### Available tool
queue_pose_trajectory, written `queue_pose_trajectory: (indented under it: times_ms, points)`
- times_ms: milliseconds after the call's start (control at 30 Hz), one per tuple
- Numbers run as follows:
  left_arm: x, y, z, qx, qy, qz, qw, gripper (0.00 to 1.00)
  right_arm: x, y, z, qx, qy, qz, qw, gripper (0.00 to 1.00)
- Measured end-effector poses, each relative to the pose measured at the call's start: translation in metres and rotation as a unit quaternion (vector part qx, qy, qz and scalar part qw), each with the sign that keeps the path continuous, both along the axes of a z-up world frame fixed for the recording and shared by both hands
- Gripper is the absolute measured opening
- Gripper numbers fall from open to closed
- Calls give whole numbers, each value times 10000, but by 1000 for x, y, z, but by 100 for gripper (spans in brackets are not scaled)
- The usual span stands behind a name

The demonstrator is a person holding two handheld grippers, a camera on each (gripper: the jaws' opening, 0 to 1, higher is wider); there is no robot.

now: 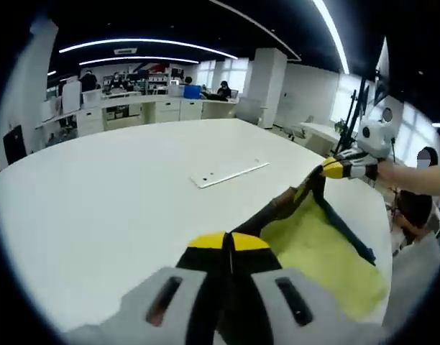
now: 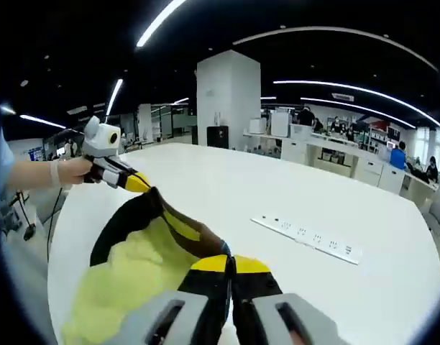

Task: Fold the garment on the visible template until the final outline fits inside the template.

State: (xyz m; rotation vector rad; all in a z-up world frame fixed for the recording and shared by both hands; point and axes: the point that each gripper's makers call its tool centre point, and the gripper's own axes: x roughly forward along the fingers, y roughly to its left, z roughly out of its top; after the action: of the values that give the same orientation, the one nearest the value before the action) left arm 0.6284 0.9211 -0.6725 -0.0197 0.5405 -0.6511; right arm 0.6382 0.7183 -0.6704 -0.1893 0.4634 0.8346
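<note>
Garment, yellow with dark trim, stretches from 6 to 2 o'clock over your table; left gripper and right gripper pinch its ends.

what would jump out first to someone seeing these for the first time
The yellow garment with dark trim, stretched above the white table between the two grippers. The left gripper and right gripper each pinch an edge of it, jaws closed. Beyond it a white power strip lies flat on the table.

No readable text, labels, brands or numbers in either view
</note>
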Motion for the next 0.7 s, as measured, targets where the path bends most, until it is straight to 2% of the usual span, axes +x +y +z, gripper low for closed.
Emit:
queue_pose_trajectory:
  times_ms: [200,400,533,600,700]
  points:
    - [20,-1,-39,50,355,78,9993,0,23,1,-41,-115,362,-69,9993,0]
    - [31,0,-67,177,654,143,9976,0,38,4,-67,-308,534,-34,9981,0]
    - [32,0,-74,232,726,226,9968,0,47,7,-77,-409,596,-7,9974,0]
    - [33,4,-77,373,735,224,9963,0,51,8,-82,-474,613,9,9970,0]
    - [35,9,-81,280,828,347,9956,0,54,10,-86,-436,703,-36,9966,0]
